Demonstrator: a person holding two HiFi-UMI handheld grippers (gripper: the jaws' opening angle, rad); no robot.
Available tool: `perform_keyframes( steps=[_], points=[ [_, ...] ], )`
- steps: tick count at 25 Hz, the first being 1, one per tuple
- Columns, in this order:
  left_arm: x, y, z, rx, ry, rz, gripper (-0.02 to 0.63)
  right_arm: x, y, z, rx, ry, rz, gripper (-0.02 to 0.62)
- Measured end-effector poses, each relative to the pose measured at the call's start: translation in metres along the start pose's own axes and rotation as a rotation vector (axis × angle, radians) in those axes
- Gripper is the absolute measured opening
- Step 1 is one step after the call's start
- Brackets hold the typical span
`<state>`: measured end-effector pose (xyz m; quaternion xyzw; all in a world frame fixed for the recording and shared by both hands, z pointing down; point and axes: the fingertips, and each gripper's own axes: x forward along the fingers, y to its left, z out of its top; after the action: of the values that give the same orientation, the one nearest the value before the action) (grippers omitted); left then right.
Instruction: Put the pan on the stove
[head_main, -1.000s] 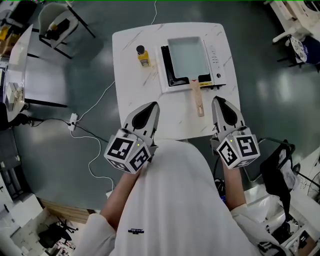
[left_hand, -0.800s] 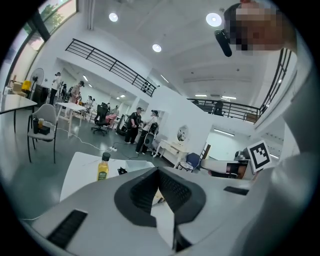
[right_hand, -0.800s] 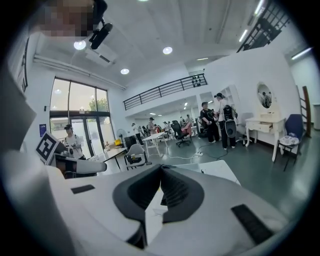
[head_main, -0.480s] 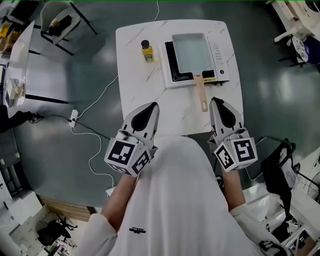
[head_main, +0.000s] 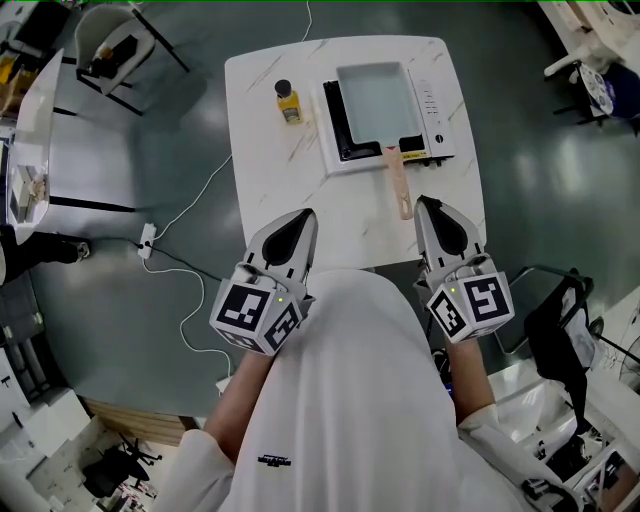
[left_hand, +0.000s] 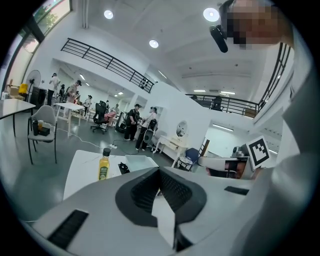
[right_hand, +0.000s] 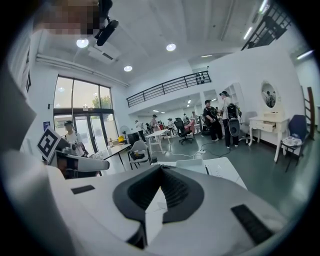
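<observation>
A rectangular pan (head_main: 376, 98) with a pale inside sits on the black top of a white stove (head_main: 440, 112) at the far right of the white table (head_main: 270, 180). Its wooden handle (head_main: 397, 186) points toward me. Both grippers hover over the table's near edge, apart from the pan. The left gripper (head_main: 311, 211) is shut and holds nothing, its tips meeting (left_hand: 160, 170). My right gripper (head_main: 420, 200) is shut and holds nothing too (right_hand: 160, 167), its tip just right of the handle's end. The pan (left_hand: 141, 161) shows faintly beyond the left jaws.
A small yellow oil bottle (head_main: 288, 103) with a dark cap stands left of the stove, also in the left gripper view (left_hand: 103, 166). A white cable (head_main: 190, 210) runs over the floor at the table's left. A chair (head_main: 115, 45) and other tables stand further left.
The table and pan have shifted slightly in the head view as the camera moved. Both grippers stay shut near the table's front edge; the right one has edged a little leftward.
</observation>
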<state>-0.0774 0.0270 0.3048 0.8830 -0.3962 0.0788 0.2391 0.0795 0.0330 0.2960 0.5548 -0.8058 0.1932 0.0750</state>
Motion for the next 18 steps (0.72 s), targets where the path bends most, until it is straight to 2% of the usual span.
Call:
perform_keyframes(
  steps=[11,18],
  points=[
    [0.0071,-0.0054,-0.0029,0.031,0.027,-0.003,0.0,-0.006,0.0043,-0.0048,-0.028,0.034,0.025,0.002],
    [0.0051,-0.0061,-0.0067,0.02,0.034,-0.009,0.001,-0.0044,0.0078,-0.0075,-0.036,0.041,0.029,0.002]
  ],
)
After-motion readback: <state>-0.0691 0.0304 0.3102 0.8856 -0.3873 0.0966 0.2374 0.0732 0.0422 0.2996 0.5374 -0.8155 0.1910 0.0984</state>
